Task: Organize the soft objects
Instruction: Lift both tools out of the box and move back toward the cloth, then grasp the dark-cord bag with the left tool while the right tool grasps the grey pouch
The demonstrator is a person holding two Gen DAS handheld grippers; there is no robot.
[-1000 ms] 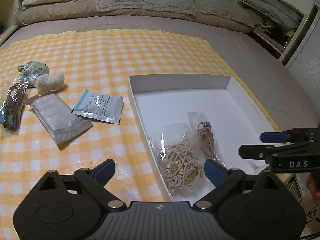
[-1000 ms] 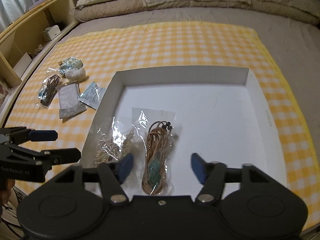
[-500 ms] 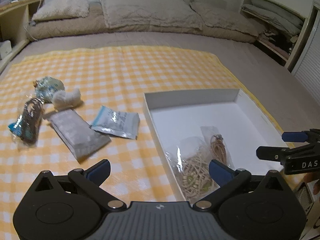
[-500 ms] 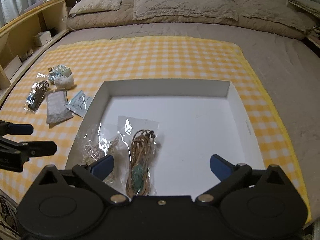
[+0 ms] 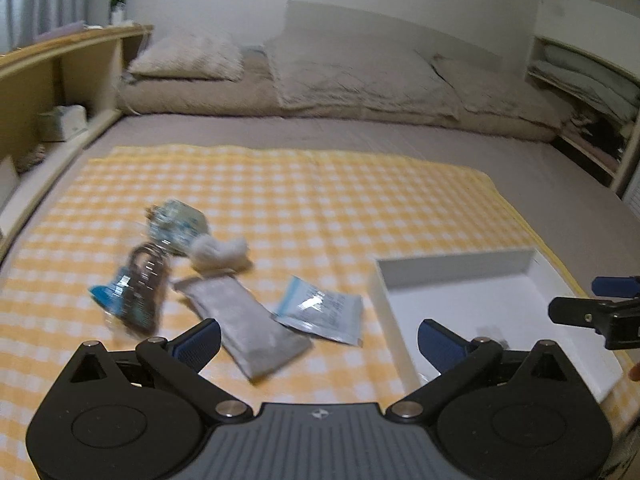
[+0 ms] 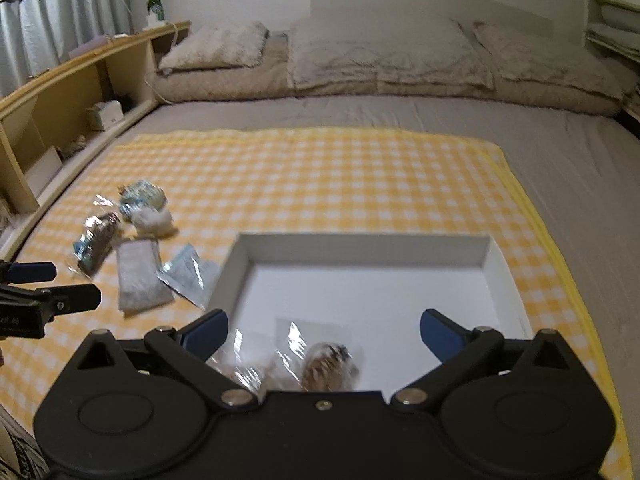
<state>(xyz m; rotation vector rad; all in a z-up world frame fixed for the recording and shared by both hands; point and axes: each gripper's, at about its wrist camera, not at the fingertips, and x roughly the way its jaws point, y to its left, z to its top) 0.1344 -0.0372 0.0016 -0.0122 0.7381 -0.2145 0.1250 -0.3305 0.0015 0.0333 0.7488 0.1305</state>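
Note:
My left gripper (image 5: 318, 342) is open and empty above the yellow checked cloth (image 5: 320, 200). Beyond its fingertips lie a grey pouch (image 5: 248, 328) and a light-blue sachet (image 5: 320, 314). Further left are a white fluffy wad (image 5: 218, 252), a blue-patterned bag (image 5: 178, 224) and a clear bag of dark cord (image 5: 136, 296). My right gripper (image 6: 324, 330) is open over the white box (image 6: 360, 248). Two clear bags of coiled cord (image 6: 326, 364) (image 6: 244, 372) lie in the box, free of its fingers and partly hidden by the gripper body. The right wrist view shows the left gripper (image 6: 74, 285) at its left edge.
The cloth covers a grey bed with pillows (image 6: 380, 52) at the far end. A wooden shelf (image 6: 80, 80) with a green bottle (image 6: 154, 4) runs along the left side. Open shelving (image 5: 580, 92) stands at the right. The box's right part (image 6: 440, 300) holds nothing.
The right jaws widened and that gripper rose away from the two bags, which stay in the box. The left gripper swung left and up, off the box toward the loose items.

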